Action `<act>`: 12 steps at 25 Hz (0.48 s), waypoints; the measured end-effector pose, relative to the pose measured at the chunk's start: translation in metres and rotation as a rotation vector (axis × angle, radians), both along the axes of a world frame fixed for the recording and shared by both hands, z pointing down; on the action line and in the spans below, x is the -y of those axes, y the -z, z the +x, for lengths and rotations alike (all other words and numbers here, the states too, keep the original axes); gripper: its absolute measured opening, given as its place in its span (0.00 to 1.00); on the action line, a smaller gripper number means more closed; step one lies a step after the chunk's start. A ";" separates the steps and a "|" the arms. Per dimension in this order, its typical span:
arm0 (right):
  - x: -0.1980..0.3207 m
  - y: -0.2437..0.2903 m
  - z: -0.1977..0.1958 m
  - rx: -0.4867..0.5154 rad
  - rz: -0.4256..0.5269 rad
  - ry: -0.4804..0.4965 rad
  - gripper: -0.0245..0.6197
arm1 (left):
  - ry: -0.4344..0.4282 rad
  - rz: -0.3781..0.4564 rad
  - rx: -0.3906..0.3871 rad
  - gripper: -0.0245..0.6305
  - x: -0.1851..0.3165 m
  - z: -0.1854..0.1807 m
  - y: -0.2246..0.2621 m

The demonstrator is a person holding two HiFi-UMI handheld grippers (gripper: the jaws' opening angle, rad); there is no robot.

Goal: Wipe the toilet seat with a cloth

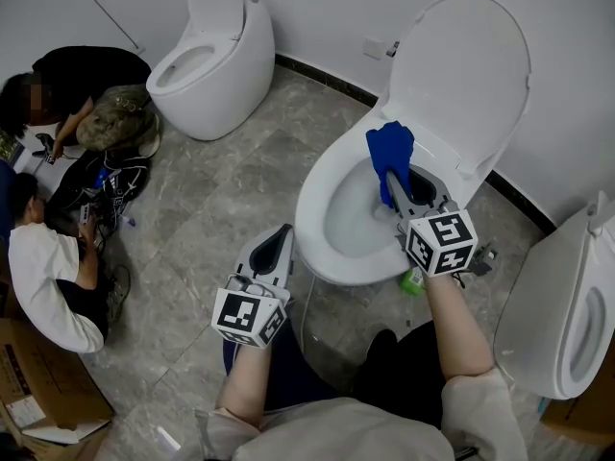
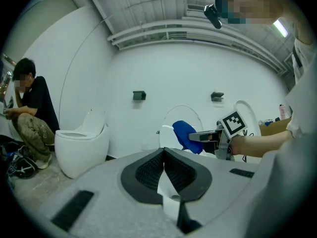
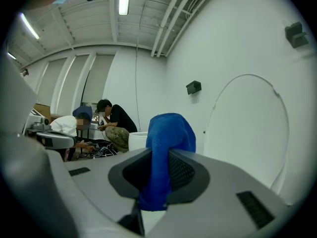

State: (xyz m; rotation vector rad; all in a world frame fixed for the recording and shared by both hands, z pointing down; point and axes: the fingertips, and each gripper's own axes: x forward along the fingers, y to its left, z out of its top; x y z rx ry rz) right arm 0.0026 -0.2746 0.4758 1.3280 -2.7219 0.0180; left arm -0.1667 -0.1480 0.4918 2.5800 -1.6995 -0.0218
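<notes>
The right tool [image 1: 393,179] pinches a blue folded cloth [image 1: 389,152] between its jaws, and the cloth sticks up past the tips [image 3: 166,148]. It is held over the far right part of the white oval toilet's rim [image 1: 312,224], just in front of the raised lid [image 1: 471,65]. The left tool [image 1: 275,248] hangs near the bowl's left side above the grey stone floor [image 1: 240,181], its jaws pressed together with nothing between them [image 2: 163,158]. A second white toilet [image 1: 207,70] stands far left.

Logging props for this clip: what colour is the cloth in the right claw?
Solid blue cloth, clearest in the right gripper view.
</notes>
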 end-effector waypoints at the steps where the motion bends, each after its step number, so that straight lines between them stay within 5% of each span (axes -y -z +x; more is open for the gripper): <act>1: 0.000 0.000 0.000 0.003 0.000 0.003 0.14 | 0.001 -0.001 0.000 0.05 0.001 0.000 -0.001; 12: 0.006 -0.004 -0.001 0.035 0.015 0.027 0.14 | -0.027 0.029 0.004 0.05 0.015 0.003 -0.006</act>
